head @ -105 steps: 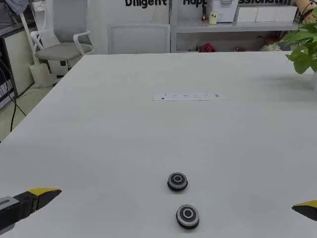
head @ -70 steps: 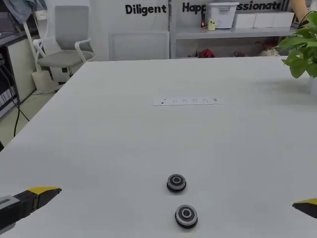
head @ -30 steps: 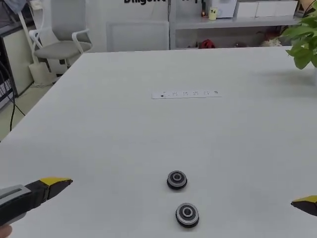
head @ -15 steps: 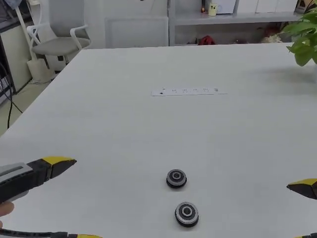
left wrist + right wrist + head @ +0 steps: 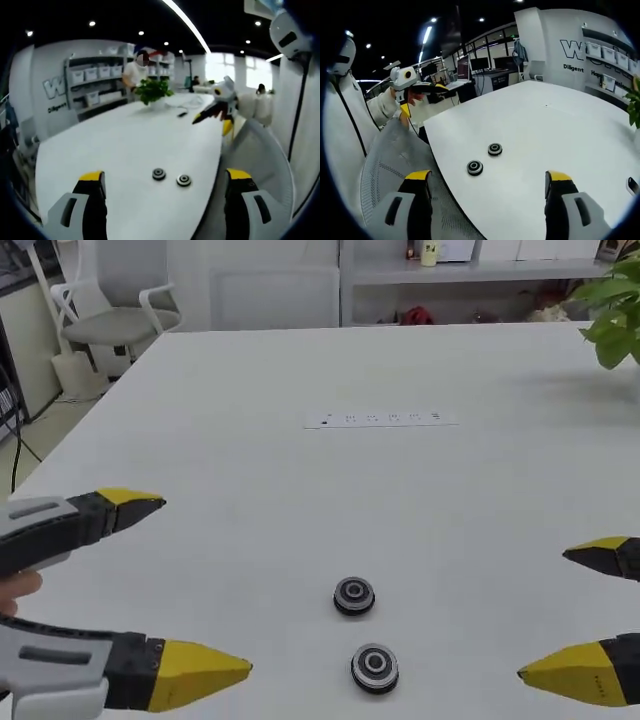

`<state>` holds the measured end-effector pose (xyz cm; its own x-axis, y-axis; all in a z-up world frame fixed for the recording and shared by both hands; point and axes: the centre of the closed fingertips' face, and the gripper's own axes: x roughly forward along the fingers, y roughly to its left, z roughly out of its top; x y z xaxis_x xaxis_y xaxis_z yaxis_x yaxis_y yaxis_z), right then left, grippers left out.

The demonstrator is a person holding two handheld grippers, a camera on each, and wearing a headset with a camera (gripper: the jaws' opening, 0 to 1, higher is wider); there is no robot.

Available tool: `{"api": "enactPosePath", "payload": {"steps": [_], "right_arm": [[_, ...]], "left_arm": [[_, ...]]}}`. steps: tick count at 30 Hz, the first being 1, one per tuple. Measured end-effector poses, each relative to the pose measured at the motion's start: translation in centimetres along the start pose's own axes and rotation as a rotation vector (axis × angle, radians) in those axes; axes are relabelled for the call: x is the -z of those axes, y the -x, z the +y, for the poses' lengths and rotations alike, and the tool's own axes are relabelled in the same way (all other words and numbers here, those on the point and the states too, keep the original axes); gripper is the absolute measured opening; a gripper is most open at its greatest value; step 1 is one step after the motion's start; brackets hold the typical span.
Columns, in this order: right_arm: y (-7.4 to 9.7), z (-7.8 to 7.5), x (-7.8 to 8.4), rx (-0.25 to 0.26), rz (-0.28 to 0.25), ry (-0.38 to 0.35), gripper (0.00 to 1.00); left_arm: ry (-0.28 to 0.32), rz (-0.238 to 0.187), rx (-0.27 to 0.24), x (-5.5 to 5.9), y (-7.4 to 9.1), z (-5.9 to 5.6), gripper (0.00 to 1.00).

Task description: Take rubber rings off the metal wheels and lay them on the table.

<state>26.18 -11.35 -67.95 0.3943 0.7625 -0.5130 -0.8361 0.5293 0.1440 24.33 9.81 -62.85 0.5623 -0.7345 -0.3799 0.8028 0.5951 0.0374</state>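
Metal wheels (image 5: pixel 354 596), between left hand-held gripper (image 5: pixel 204 586), right hand-held gripper (image 5: pixel 542 614)

right gripper (image 5: pixel 542 614) — cut off at right edge | wheels (image 5: pixel 354 596) — rubber rings (image 5: pixel 375 686) too small to tell

White table (image 5: pixel 300 480), office chair (image 5: pixel 110 315), wall shelves (image 5: pixel 470 270).

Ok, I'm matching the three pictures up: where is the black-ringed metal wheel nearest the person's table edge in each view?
Head view: the black-ringed metal wheel sits low centre, the nearer of the pair.
Left gripper view: the same wheel is the right one of the pair.
Right gripper view: it is the lower left one.
Shared landmark: the second metal wheel, close beside it but apart.
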Motion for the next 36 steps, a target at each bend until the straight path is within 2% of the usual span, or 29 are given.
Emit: {"api": "enactPosePath", "payload": {"steps": [3,7,11,15,22,25,26,27,31,36], "right_arm": [[0.0,-0.2,-0.7,-0.006,-0.005,0.011,0.89],[-0.4,-0.6,-2.9,-0.006,-0.052,0.039,0.88],[-1.1,-0.4,-4.5,-0.031,-0.071,0.075,0.86],[-2.1,0.1,-5.9,-0.073,-0.104,0.112,0.87],[-3.6,0.6,-7.8,-0.137,-0.172,0.150,0.84],[-4.1,1.1,-8.2,-0.170,-0.210,0.195,0.79],[-4.4,1.3,-8.0,-0.185,-0.210,0.203,0.77],[-4.6,1.4,-7.8,-0.195,-0.201,0.208,0.75],[-5.7,1.7,-6.8,-0.221,-0.185,0.216,0.72],[-7.1,1.6,-5.5,-0.226,-0.183,0.196,0.70]], "left_arm": [[-0.020,-0.013,0.009,-0.8,-0.3,0.2,1.00],[-0.041,-0.039,0.032,-1.9,-1.2,0.6,1.00],[-0.055,-0.060,0.048,-2.8,-2.1,1.1,0.99],[-0.069,-0.087,0.074,-3.7,-3.0,1.3,0.99],[-0.091,-0.130,0.110,-4.5,-4.6,1.5,0.98],[-0.079,-0.155,0.142,-4.6,-5.2,1.2,0.98],[-0.074,-0.169,0.172,-4.7,-5.5,0.7,0.99],[-0.070,-0.175,0.178,-4.6,-5.7,0.6,0.99],[-0.093,-0.163,0.203,-3.2,-7.0,0.0,0.93],[-0.064,-0.159,0.215,-1.7,-8.6,-0.7,0.89]]}}
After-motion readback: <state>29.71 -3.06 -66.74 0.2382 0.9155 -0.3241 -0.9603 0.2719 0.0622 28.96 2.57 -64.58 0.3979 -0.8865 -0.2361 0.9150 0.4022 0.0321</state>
